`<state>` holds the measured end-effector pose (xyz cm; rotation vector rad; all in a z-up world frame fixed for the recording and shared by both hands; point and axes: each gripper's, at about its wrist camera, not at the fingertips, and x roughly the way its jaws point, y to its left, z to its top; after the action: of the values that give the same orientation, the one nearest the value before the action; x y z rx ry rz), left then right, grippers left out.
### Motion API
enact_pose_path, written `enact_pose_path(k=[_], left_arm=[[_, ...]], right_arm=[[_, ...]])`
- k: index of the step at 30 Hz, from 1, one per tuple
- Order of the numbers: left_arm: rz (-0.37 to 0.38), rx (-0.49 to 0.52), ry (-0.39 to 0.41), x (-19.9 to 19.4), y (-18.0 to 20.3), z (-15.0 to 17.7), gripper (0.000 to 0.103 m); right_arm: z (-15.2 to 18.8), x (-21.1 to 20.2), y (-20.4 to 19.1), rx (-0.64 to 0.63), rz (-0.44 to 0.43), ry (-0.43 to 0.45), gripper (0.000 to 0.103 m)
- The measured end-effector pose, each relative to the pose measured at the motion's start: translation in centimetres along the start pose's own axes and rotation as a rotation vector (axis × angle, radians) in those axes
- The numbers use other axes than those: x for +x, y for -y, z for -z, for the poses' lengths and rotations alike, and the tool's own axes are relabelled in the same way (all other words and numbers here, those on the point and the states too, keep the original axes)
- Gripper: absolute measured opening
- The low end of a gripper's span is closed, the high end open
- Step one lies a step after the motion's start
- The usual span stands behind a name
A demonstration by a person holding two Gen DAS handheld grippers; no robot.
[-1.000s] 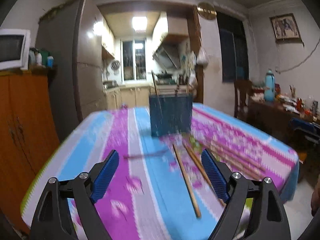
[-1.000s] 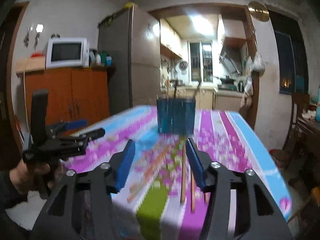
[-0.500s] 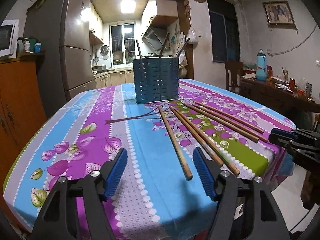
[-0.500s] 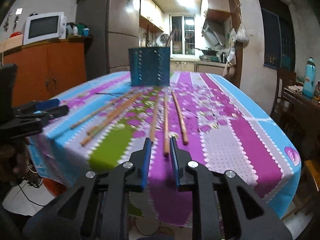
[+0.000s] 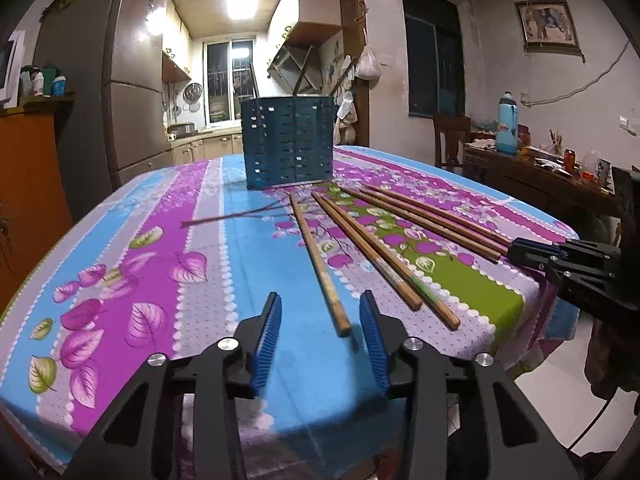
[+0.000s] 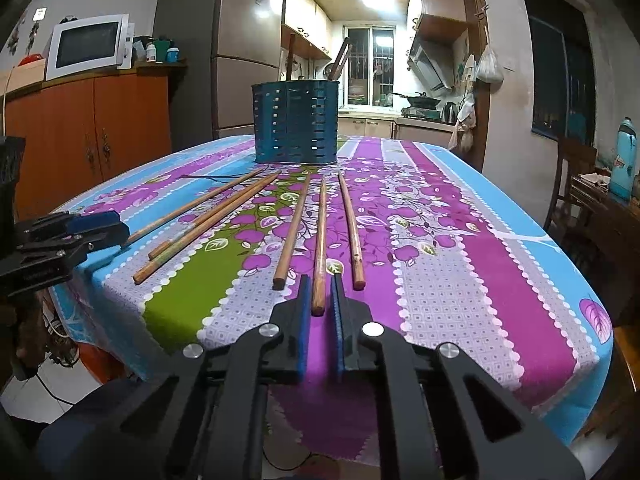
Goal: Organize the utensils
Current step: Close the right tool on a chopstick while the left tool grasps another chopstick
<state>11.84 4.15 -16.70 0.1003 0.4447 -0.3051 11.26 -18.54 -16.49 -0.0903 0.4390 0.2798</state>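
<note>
Several wooden chopsticks lie fanned out on the flowered tablecloth point(image 5: 120, 264) in front of a blue perforated utensil holder point(image 5: 288, 148) point(image 6: 296, 128) with a few utensils standing in it. My left gripper point(image 5: 320, 316) is low at the table's near edge, its jaws closing. The end of the leftmost chopstick point(image 5: 320, 264) lies between them, and the pads are clear of it. My right gripper point(image 6: 320, 296) is shut on the near end of a chopstick point(image 6: 320, 232), the middle one of three. Each gripper shows at the edge of the other's view.
A thin dark stick point(image 5: 232, 216) lies left of the chopsticks near the holder. A refrigerator point(image 6: 240, 60) and an orange cabinet point(image 6: 92, 128) with a microwave point(image 6: 86, 46) stand on the left. On the right are a chair point(image 5: 452, 140) and a cluttered side table point(image 5: 536, 168).
Both grippers sank toward the table's near edge and their jaws narrowed. The right one closed around the middle chopstick's end. The left one closed partway beside the leftmost chopstick.
</note>
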Motion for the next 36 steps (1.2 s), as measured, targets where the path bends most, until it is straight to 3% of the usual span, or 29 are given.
enact_pose_path(k=[3, 6, 27, 36], left_arm=[[-0.005, 0.015, -0.003, 0.31, 0.39, 0.48, 0.032], [-0.013, 0.013, -0.001, 0.34, 0.49, 0.41, 0.009], [-0.037, -0.003, 0.072, 0.3, 0.33, 1.16, 0.01], [-0.065, -0.013, 0.06, 0.26, 0.59, 0.93, 0.008]], right_arm=[[0.03, 0.03, -0.01, -0.002, -0.005, 0.006, 0.006], [0.1, -0.11, -0.05, -0.009, -0.005, 0.011, 0.006], [0.4, -0.06, -0.06, -0.005, -0.027, 0.031, 0.006], [0.59, -0.1, 0.09, 0.007, -0.024, 0.043, 0.006]])
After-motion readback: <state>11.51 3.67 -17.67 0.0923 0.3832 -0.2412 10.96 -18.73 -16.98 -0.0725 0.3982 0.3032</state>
